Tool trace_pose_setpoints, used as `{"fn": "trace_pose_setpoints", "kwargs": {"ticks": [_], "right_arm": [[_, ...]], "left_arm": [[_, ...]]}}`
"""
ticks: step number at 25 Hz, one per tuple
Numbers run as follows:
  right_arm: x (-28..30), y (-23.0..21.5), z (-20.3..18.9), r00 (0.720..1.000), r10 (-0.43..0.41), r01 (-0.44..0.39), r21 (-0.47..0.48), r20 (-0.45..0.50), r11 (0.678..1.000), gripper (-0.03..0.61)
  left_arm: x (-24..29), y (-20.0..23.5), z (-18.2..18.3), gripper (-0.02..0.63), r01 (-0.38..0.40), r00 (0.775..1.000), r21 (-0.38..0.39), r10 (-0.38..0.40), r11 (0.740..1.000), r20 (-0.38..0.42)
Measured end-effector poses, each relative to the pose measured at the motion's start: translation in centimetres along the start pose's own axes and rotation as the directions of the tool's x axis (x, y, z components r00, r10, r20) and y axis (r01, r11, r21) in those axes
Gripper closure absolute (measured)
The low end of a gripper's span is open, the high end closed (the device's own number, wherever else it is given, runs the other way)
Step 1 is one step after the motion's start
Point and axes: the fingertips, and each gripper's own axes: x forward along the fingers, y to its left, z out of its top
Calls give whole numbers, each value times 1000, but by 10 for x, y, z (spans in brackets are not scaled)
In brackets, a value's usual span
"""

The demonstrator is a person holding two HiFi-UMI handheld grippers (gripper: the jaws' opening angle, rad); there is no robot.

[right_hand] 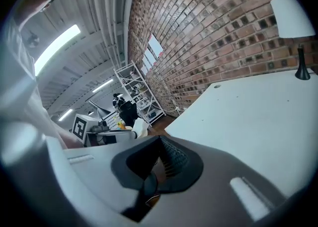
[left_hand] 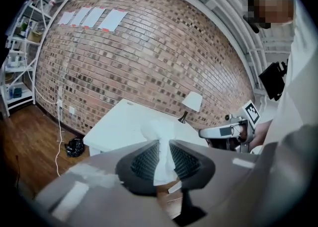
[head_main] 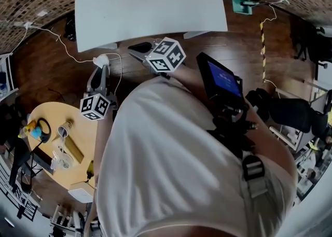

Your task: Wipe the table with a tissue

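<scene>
A tissue (left_hand: 160, 132) is being gripped in the left gripper's (left_hand: 164, 145) fingers (left_hand: 146, 160), right gripper (right_hand: 159, 141) closed, empty; wiping seemingly not begun, lowering onto the bench (left_hand: 121, 124) needed next.

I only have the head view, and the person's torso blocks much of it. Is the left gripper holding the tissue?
Observer: Yes. In the left gripper view, the left gripper is shut on the white tissue, which bunches out past its tips.
Reviewer: And the right gripper?
Observer: The right gripper has its jaws together, with nothing between them.
Reviewer: Anything on the white table?
Observer: A lamp stands on the far side of the white table.
</scene>
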Motion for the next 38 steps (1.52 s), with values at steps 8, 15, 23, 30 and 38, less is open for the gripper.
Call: {"fn": "trace_pose_setpoints", "kwargs": {"ticks": [8,15,23,30,38], "right_arm": [[-48,-52,12,999,-6,5,14,43,1000,572],[-93,-98,14,997,-12,10,27,78,1000,572],[-100,-117,11,996,-36,30,68,84,997,572],[-97,-129,4,995,-79,75,63,57,995,572],[-70,-148,28,986,-159,155,83,44,984,572]], "left_arm": [[56,-33,15,543,4,999,45,-2,999,-49],[85,-52,24,543,-46,998,64,48,997,-37],[98,-53,18,543,-53,996,38,55,998,-76],[123,-41,11,541,-25,990,52,31,998,-134],[154,7,29,541,26,984,72,-13,997,-175]]}}
